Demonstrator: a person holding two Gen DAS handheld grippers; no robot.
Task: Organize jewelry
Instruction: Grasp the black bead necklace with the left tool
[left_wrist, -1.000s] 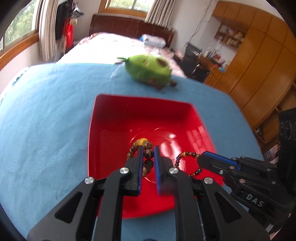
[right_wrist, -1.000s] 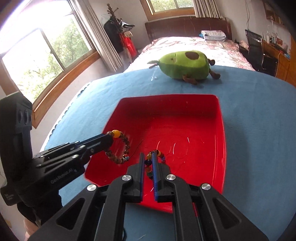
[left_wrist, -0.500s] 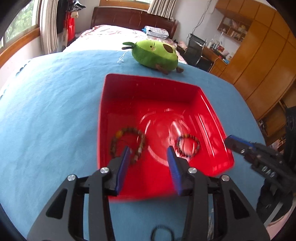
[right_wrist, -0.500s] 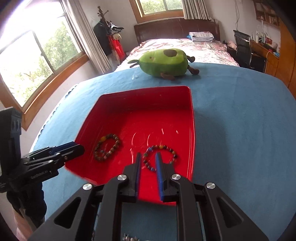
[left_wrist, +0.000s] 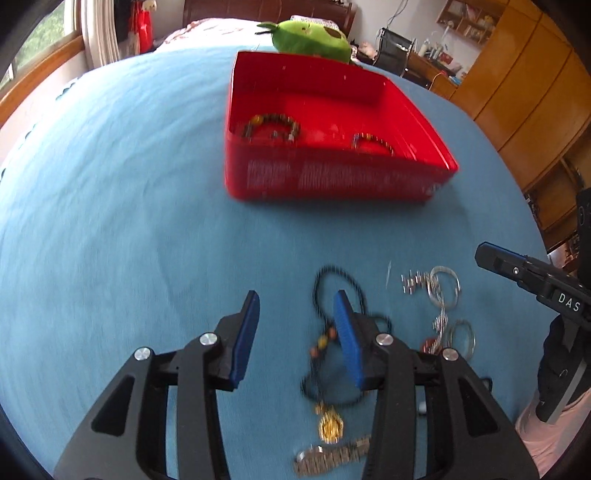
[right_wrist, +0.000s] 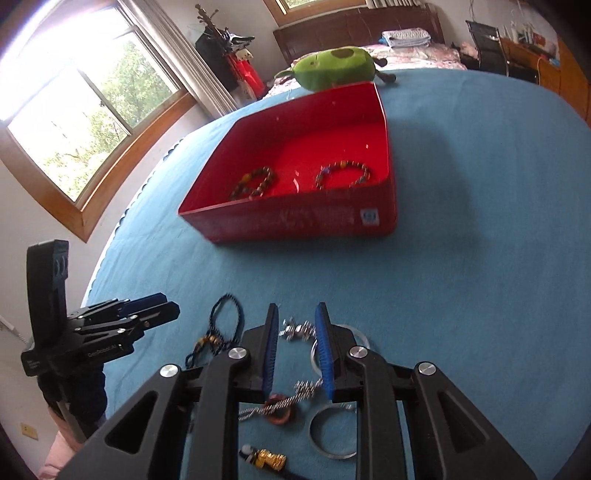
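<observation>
A red tray (left_wrist: 332, 181) (right_wrist: 295, 221) sits on the blue cloth and holds a brown bead bracelet (left_wrist: 271, 125) (right_wrist: 255, 182) and a darker multicolour bracelet (left_wrist: 371, 142) (right_wrist: 343, 173). My left gripper (left_wrist: 296, 295) is open with nothing in it, above a black cord necklace (left_wrist: 321, 280) with a gold pendant (left_wrist: 330, 424). My right gripper (right_wrist: 297, 306) has its jaws opening and grips nothing. It hangs above a silver chain (right_wrist: 295, 328) and silver bangles (right_wrist: 332, 432).
A green avocado plush (left_wrist: 310, 37) (right_wrist: 336, 66) lies behind the tray. A metal watch band (left_wrist: 328, 456) and a small gold piece (right_wrist: 271, 459) lie near the front edge. Beyond the table are a window, a bed and wooden cupboards.
Both grippers let go of their bracelets, which now lie in the tray. Both pulled back from the tray to the loose jewelry near the front, and their jaws opened.
</observation>
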